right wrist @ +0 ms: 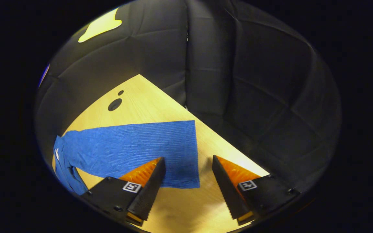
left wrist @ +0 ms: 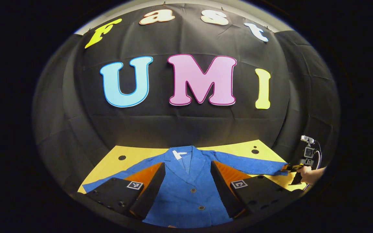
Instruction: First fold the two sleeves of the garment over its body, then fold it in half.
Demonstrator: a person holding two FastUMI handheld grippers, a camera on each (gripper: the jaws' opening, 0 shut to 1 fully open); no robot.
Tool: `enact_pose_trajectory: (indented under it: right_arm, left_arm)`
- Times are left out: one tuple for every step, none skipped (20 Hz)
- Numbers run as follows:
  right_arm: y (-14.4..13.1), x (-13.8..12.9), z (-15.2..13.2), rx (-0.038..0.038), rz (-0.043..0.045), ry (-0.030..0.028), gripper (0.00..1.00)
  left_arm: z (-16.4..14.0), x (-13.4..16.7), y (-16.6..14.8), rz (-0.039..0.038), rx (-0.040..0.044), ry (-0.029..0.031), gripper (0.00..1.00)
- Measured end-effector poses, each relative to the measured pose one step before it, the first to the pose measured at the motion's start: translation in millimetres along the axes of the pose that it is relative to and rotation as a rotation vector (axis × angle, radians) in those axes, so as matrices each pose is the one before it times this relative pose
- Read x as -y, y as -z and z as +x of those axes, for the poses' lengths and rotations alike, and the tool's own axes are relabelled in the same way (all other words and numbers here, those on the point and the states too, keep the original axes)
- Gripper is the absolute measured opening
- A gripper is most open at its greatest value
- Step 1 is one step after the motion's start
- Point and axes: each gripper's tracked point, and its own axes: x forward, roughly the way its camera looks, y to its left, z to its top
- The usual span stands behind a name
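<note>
A blue jacket (left wrist: 189, 191) lies flat and face up on the yellow table (left wrist: 238, 147), collar to the back, both sleeves spread out to the sides. My left gripper (left wrist: 188, 165) hovers open above the jacket's chest, its fingers wide apart with nothing between them. In the right gripper view the jacket's sleeve (right wrist: 125, 147) stretches across the table (right wrist: 160, 106) and its cuff (right wrist: 189, 155) ends between my fingers. The right gripper (right wrist: 188, 168) is open, one finger over the sleeve, the other over bare wood. From the left gripper view that gripper (left wrist: 290, 167) sits at the sleeve's end, held by a hand (left wrist: 312, 174).
Black quilted cloth walls close in the table at the back and sides. Round dark holes (left wrist: 122, 157) (left wrist: 255, 151) mark the tabletop's far corners, one hole (right wrist: 114, 104) lying beyond the sleeve. The table's edge (right wrist: 231, 145) runs just right of the cuff.
</note>
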Motion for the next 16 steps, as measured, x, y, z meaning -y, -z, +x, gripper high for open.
enact_pose_trajectory:
  right_arm:
    - [-1.96,-0.37,2.06,-0.00531,-0.00379,-0.00695,0.72]
    - [-0.56,-7.1,5.59,0.00005,0.00979,-0.02193,0.57]
    - [2.58,-6.7,-0.02,-0.02325,0.02626,-0.02005,0.4]
    - [-1.58,-2.75,-2.75,-0.01406,0.03768,-0.00334,0.23]
    - [1.33,-0.05,2.49,-0.02775,0.03335,-0.00296,0.07]
    - [2.09,1.12,1.59,-0.03075,0.01931,-0.00853,0.0]
    - [-2.17,-2.78,-1.28,-0.00121,0.00946,-0.01951,0.01]
    - [3.52,-5.0,-0.28,-0.0168,0.00005,-0.04876,0.01]
    - [1.33,-4.65,-3.53,-0.01778,0.00859,-0.03553,0.01]
    - [4.72,-6.81,-5.35,-0.01398,0.00167,-0.02198,0.01]
    - [-2.71,-6.91,-4.22,0.0199,-0.02001,-0.00263,0.01]
    - [-6.05,-8.24,-2.66,0.03118,-0.01994,-0.00097,0.01]
    - [-2.75,-10.07,-3.29,0.01316,-0.01368,-0.01865,0.0]
    - [-3.03,-12.54,-7.77,0.00504,-0.01433,-0.02223,0.0]
    - [-3.81,-14.59,-5.25,0.00611,-0.02139,-0.02209,0.0]
    - [-3.28,-14.67,-5.24,0.00896,-0.02984,-0.01794,0.0]
  left_arm:
    - [1.09,0.13,1.35,-0.00219,-0.00318,-0.00166,0.81]
    - [0.82,0.36,1.15,-0.00089,-0.00625,-0.0002,0.8]
    - [0.63,-0.58,1.18,-0.00179,-0.00519,-0.00149,0.8]
    - [0.3,-0.13,0.26,-0.00503,-0.00047,0.00009,0.81]
    - [-0.79,0.44,0.32,-0.00581,0.00065,0.00078,0.81]
    - [-1.88,-0.02,0.25,-0.00545,0.00163,-0.00131,0.81]
    - [-0.71,-0.96,1.19,-0.00509,0.00164,-0.00084,0.81]
    - [-1.61,-0.88,1.18,-0.00508,0.00017,-0.00164,0.81]
    - [-1.64,-1.15,2.43,-0.00507,-0.00445,-0.00034,0.81]
    - [-1.02,-1.77,1.82,-0.00428,-0.00462,-0.00063,0.81]
    - [-1.4,-2.78,2.2,-0.00398,-0.00159,-0.00448,0.81]
    - [-1.55,-3.72,0.85,-0.00507,0.00066,-0.00558,0.81]
    - [-1.75,-4.1,0.43,-0.00651,0.00208,-0.00657,0.81]
    - [-1.93,-4.7,-0.67,-0.00757,0.00411,-0.00916,0.82]
    - [-2.42,-4.93,0.28,-0.00896,0.00461,-0.00885,0.81]
    - [-2.67,-5.17,-0.08,-0.01023,0.00425,-0.00804,0.82]
